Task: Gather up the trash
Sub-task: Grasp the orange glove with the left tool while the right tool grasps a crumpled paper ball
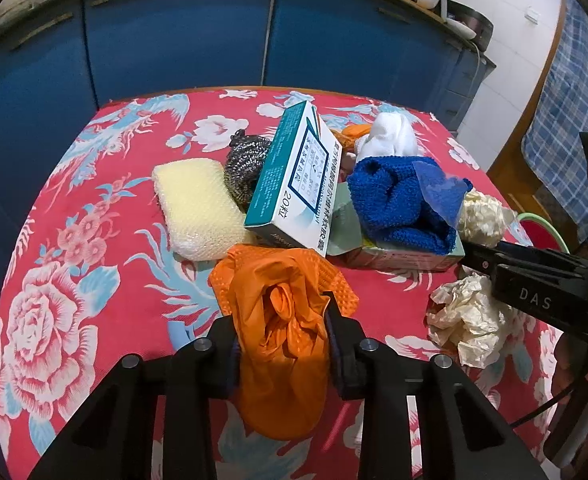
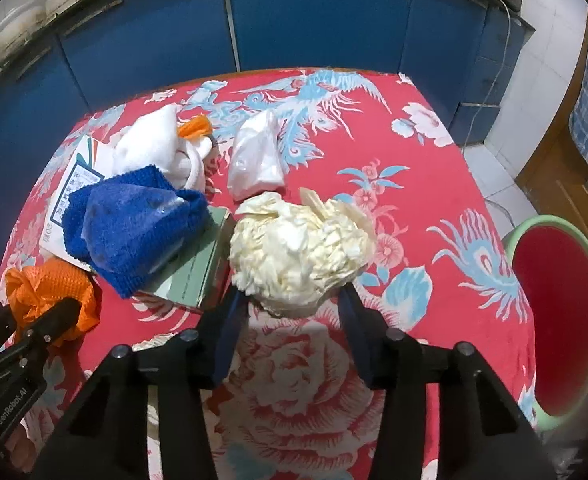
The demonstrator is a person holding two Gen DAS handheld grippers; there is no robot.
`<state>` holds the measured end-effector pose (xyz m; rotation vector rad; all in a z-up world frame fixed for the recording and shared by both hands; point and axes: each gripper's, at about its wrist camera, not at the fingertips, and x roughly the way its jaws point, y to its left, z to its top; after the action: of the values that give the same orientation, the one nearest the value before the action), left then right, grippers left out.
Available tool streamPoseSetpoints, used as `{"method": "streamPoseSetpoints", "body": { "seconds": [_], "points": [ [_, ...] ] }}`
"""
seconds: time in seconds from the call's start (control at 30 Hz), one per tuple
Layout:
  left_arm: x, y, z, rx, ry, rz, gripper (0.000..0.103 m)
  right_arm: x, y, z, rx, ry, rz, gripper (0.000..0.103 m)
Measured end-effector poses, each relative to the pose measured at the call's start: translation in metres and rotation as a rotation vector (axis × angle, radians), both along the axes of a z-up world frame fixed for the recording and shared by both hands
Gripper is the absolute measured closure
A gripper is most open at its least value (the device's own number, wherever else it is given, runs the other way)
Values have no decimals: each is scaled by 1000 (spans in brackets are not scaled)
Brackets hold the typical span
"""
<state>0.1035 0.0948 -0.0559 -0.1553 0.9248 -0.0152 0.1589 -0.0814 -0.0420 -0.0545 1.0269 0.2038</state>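
My left gripper (image 1: 282, 312) is shut on a crumpled orange rubber glove (image 1: 278, 280), which bulges between its pads and hangs below them over the red floral tablecloth (image 1: 94, 240). The right wrist view shows the same glove (image 2: 54, 292) at the lower left. My right gripper (image 2: 290, 300) is shut on a cream crumpled paper ball (image 2: 298, 248); both pads press on its lower sides. A second crumpled paper (image 1: 466, 320) lies on the cloth under the right gripper's finger (image 1: 494, 258).
A pile lies mid-table: a yellow sponge (image 1: 198, 208), a steel scourer (image 1: 246, 160), a white-and-teal medicine box (image 1: 294, 184), a blue cloth (image 2: 130, 224) on a green box (image 2: 198, 276), white cloth (image 2: 154, 140), and a clear plastic bag (image 2: 258, 156). A green-rimmed red basin (image 2: 554, 320) stands right of the table. Blue cabinets are behind.
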Motion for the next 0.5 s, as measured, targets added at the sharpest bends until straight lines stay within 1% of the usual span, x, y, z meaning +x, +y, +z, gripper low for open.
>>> {"method": "streamPoseSetpoints", "body": {
  "seconds": [0.3, 0.4, 0.47, 0.5],
  "points": [
    [0, -1, 0, 11, -1, 7, 72, -3, 5, 1, -31, -16, 25, 65],
    [0, -1, 1, 11, 0, 9, 73, -5, 5, 1, -36, -20, 25, 73],
    [-1, -2, 1, 14, 0, 10, 74, -5, 5, 1, -40, -23, 26, 81],
    [-1, -2, 1, 14, 0, 9, 74, -5, 5, 1, -44, -25, 25, 83]
  ]
}}
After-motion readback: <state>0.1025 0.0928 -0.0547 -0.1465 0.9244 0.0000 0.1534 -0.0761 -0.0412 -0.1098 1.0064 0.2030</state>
